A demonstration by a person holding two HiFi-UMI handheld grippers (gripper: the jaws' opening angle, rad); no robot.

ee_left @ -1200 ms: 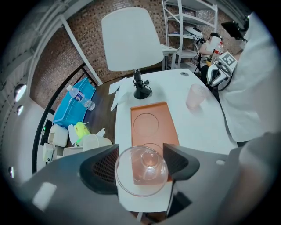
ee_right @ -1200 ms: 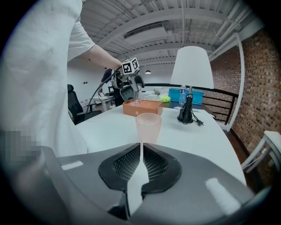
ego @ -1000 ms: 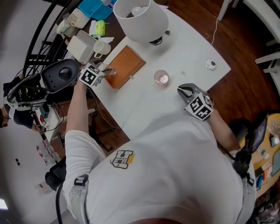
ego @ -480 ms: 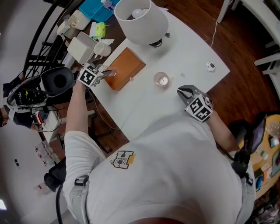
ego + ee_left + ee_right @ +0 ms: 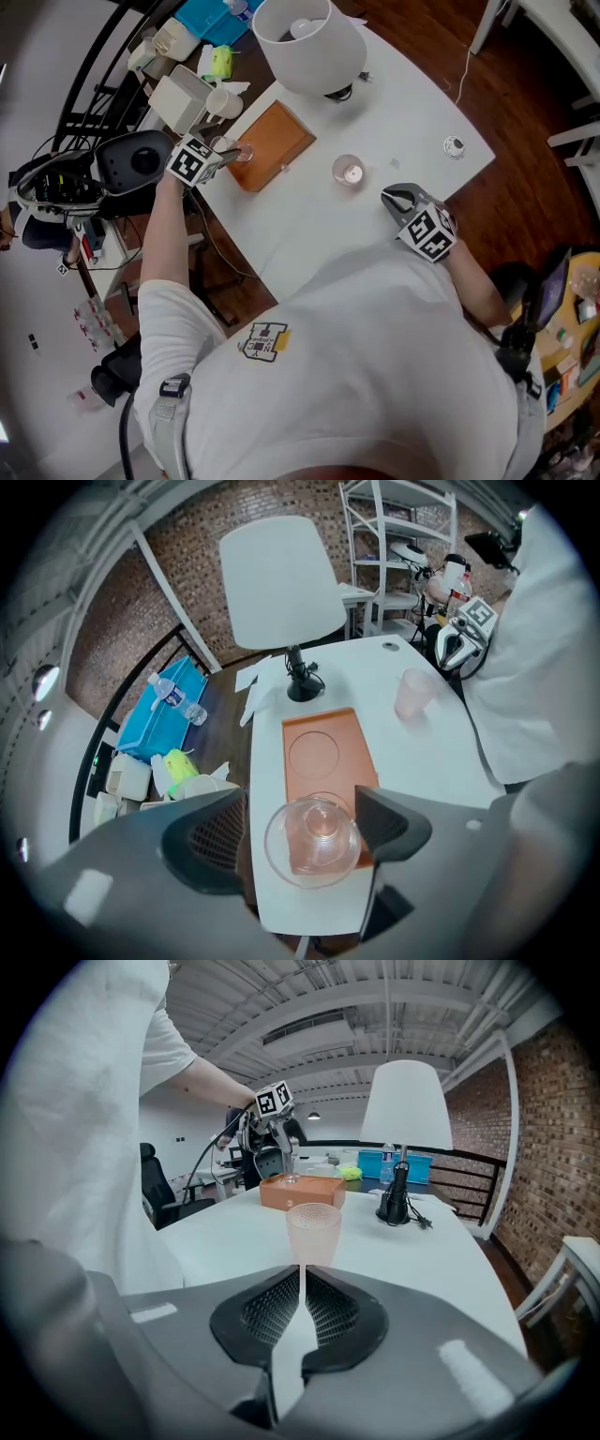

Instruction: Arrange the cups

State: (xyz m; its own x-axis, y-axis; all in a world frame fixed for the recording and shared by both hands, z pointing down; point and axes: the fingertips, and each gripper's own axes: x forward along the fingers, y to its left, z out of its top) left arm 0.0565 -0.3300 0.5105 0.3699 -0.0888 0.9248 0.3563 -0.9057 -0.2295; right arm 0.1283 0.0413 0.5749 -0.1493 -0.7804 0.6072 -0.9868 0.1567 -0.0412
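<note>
White table (image 5: 412,103) bearing orange tray (image 5: 277,136) at one edge. Clear cup (image 5: 314,855) upright on the tray's nearer ring, between jaws of left gripper (image 5: 305,836) just opened wide and clear of the glass, apparently to leave it seated there. Right gripper (image 5: 302,1283) closed and empty, aimed at pink cup (image 5: 314,1232) standing on bare tabletop ahead, probably meant for the vacant farther ring.

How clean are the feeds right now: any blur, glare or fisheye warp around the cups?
Head view: sharp, evenly lit, mild edge warp, the clear cup on the tray small. Left gripper view: strong fisheye, dark corners, that cup sharp. Right gripper view: same warp and vignette, pink cup crisp, no glare.
</note>
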